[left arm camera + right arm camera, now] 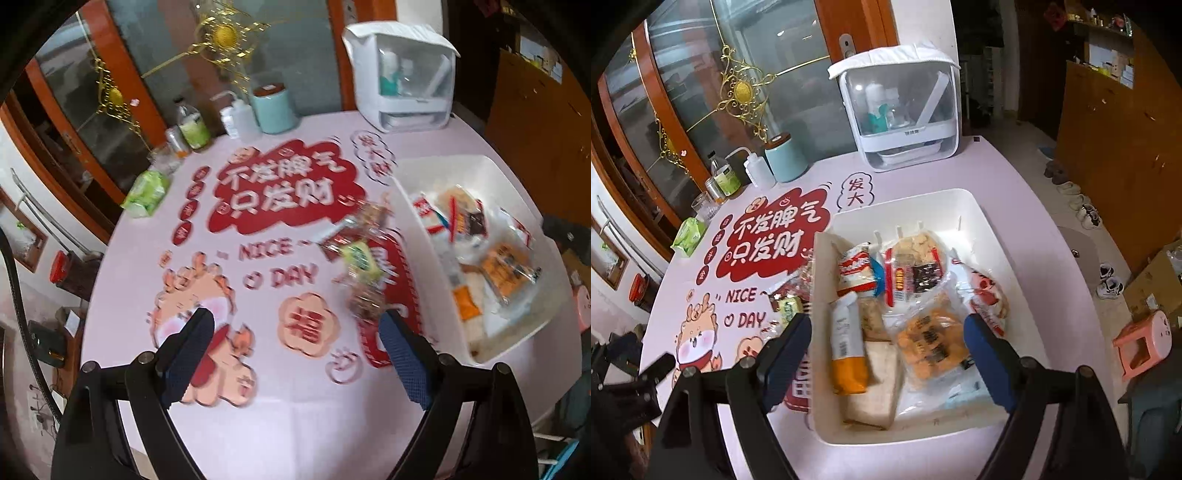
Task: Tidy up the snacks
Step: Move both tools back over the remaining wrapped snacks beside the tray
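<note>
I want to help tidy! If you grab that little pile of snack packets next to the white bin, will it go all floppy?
Probably. The snack packets look like thin, crinkly clear wrappers, so they would likely sag and slip. They also seem loose and small, so one may drop off.

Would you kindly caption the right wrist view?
Open right gripper above white bin filled with snack packets.

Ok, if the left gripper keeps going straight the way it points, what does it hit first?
Probably the bare tablecloth. The open left gripper aims at the printed plum badge; the loose snack packets lie beyond, to the right. Depth is blurred.
</note>
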Demonstrator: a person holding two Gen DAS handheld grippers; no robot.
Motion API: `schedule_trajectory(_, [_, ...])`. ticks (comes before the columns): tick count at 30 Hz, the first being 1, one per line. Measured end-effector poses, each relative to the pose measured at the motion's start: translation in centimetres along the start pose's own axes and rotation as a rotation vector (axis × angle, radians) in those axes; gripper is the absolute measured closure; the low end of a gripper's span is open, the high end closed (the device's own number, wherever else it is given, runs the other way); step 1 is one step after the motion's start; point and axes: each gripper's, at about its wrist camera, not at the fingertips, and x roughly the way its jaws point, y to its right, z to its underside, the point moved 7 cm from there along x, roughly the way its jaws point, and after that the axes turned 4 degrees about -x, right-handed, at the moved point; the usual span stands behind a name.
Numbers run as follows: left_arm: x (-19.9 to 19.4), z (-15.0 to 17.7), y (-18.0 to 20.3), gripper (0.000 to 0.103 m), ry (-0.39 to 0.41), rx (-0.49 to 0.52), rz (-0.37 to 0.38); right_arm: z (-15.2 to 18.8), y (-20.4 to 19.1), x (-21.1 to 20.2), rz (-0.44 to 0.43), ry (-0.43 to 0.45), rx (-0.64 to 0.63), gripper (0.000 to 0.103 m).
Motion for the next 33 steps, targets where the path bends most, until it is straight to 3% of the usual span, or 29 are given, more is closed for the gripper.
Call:
schedule_trajectory(9, [3.3, -1.2, -7.5, 0.013, 0.009, 0.039, 0.033, 2.1, -9.2, 0.2, 0.03, -0.011, -0.032, 0.018])
schedule_trajectory(15, [7.4, -2.0, -10.2, 0.013, -0.015, 0.119, 0.074, 4.2, -14.9, 2.1, 0.081, 0.016, -0.094, 0.018])
schedule_trajectory(25, [14.0, -3.5, -9.0, 0.013, -0.054, 0.202, 0.155, 8.1, -18.7, 10.8, 0.106, -0.059, -0.185, 0.018])
schedule_trajectory(29, [16.1, -3.6, -7.1, 0.013, -0.082, 0.224, 0.178, 8.6, -18.2, 13.9, 0.094, -0.078, -0.169, 0.031])
schedule_trajectory(33, [17.3, -3.2, -5.2, 0.013, -0.106, 0.253, 0.197, 8.7, -17.6, 16.1, 0.119, -0.093, -0.162, 0.032])
